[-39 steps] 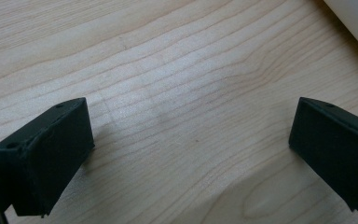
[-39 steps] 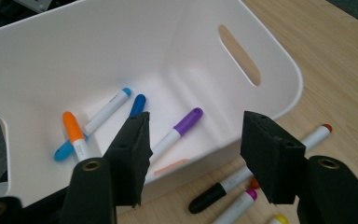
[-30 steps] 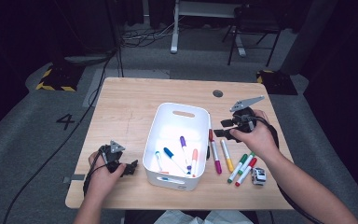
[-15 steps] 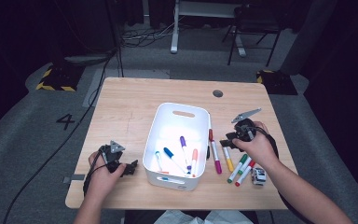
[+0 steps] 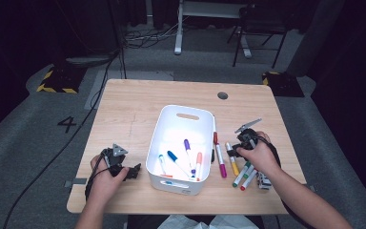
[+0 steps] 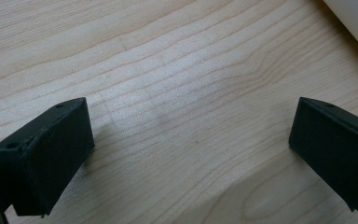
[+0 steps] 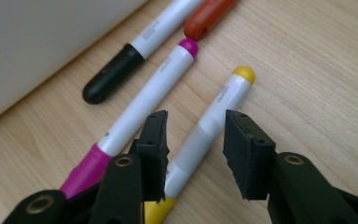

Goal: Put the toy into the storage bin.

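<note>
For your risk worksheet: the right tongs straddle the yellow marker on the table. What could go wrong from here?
1. The magenta marker lies right beside the yellow marker; the right tongs may nudge or pinch it too.
2. The round barrel could roll or slip out as the jaws close.

Table (image 5: 138, 114): light wood, clear grain lines, smooth with a low satin sheen; grain sharpest in the left gripper view. White bin (image 5: 164, 129): plastic, smooth, semi-gloss, with soft highlights on its inner floor. Yellow marker (image 7: 214, 116): smooth plastic barrel, white with printed lettering, glossy yellow end cap. Magenta marker (image 7: 140, 107): same white plastic barrel, glossy magenta ends. Black-capped marker (image 7: 121, 65): cap smooth, moderately shiny. Right gripper (image 7: 193, 149): jaws of matt black plastic, pad faces rough and ridged, edges slightly ragged, metal eyelets at the pivots. Left gripper (image 6: 189, 140): same matt black jaws, faintly textured. Floor (image 5: 38, 138): grey, matt, carpet-like.
</note>
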Demonstrator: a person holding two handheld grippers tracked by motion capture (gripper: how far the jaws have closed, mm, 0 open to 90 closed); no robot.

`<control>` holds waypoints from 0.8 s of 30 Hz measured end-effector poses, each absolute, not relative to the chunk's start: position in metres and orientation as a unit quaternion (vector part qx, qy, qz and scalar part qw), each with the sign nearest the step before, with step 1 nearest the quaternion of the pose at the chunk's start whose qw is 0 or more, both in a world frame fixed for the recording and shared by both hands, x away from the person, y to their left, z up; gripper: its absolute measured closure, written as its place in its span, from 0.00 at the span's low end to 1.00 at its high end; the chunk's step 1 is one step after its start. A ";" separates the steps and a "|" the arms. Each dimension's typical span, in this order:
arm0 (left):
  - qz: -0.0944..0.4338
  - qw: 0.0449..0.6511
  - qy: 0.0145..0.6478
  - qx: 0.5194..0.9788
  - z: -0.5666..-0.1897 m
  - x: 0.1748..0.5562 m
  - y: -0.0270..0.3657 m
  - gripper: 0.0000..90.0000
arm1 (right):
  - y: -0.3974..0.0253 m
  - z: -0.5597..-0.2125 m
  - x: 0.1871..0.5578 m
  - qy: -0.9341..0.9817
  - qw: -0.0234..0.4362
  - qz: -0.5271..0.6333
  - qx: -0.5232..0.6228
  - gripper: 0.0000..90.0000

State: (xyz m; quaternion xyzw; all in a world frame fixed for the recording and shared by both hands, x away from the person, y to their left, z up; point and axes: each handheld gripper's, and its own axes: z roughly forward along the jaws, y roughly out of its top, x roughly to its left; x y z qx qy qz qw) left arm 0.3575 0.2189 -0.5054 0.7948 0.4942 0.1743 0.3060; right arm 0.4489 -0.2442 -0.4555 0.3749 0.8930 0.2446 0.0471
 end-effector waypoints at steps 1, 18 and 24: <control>0.175 0.306 0.494 0.795 -0.505 0.357 0.219 0.00 | -0.244 -0.458 0.450 0.894 0.050 0.240 0.375 0.69; 0.174 0.306 0.494 0.795 -0.505 0.357 0.219 0.00 | -0.232 -0.470 0.463 0.884 0.054 0.231 0.403 0.85; 0.174 0.306 0.495 0.794 -0.505 0.358 0.219 0.00 | -0.234 -0.459 0.462 0.880 0.059 0.242 0.404 0.85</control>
